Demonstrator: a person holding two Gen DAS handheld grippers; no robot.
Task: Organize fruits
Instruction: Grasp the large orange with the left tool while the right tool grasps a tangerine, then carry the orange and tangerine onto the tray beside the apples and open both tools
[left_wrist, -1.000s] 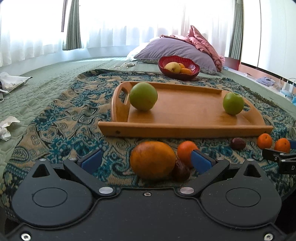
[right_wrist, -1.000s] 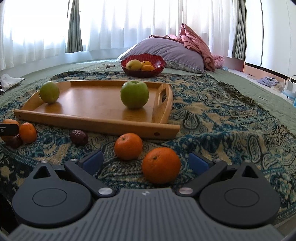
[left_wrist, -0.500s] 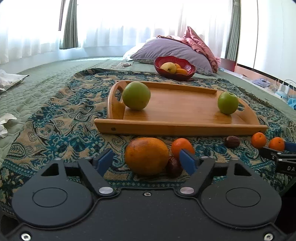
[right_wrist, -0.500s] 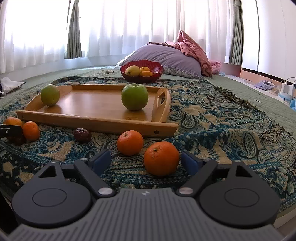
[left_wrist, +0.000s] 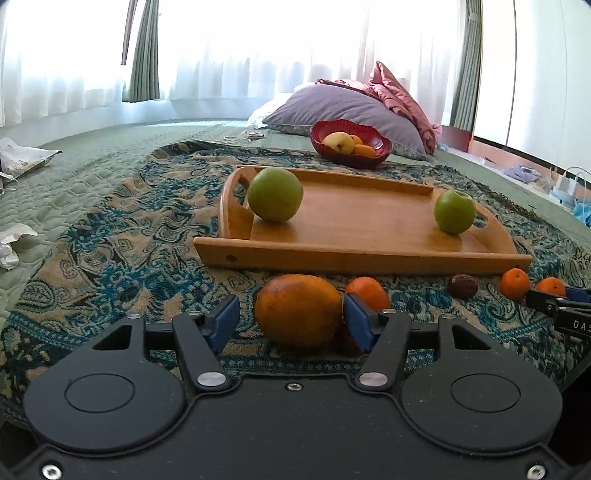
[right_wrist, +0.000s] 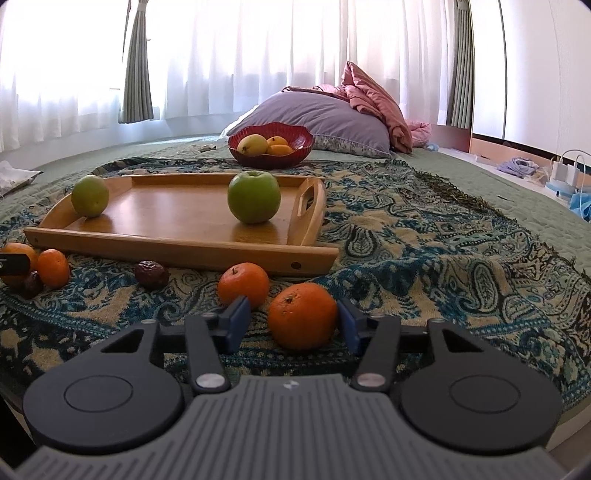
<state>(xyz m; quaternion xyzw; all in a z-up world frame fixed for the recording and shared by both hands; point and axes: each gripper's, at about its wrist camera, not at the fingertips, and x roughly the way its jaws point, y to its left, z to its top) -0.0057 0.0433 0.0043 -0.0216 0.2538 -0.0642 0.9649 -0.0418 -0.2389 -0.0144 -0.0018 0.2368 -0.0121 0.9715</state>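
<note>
In the left wrist view my left gripper (left_wrist: 291, 321) is open around a large orange fruit (left_wrist: 297, 311) on the patterned blanket; its right pad touches the fruit, the left pad stands apart. A small tangerine (left_wrist: 367, 293) lies just behind. In the right wrist view my right gripper (right_wrist: 291, 323) is open around an orange (right_wrist: 302, 316); the right pad touches it. Another tangerine (right_wrist: 243, 283) lies beside the left pad. The wooden tray (left_wrist: 354, 254) (right_wrist: 177, 247) holds two green apples (left_wrist: 275, 194) (left_wrist: 454, 212).
A dark date (right_wrist: 151, 275) and two small tangerines (left_wrist: 514, 283) lie in front of the tray. A red bowl (right_wrist: 270, 149) with fruit stands behind the tray, before a purple pillow (right_wrist: 317, 120). Paper lies on the green quilt at the left (left_wrist: 22, 160).
Both grippers have moved forward and lower, and their jaws have narrowed around the fruit between them. The fruits have not moved.
</note>
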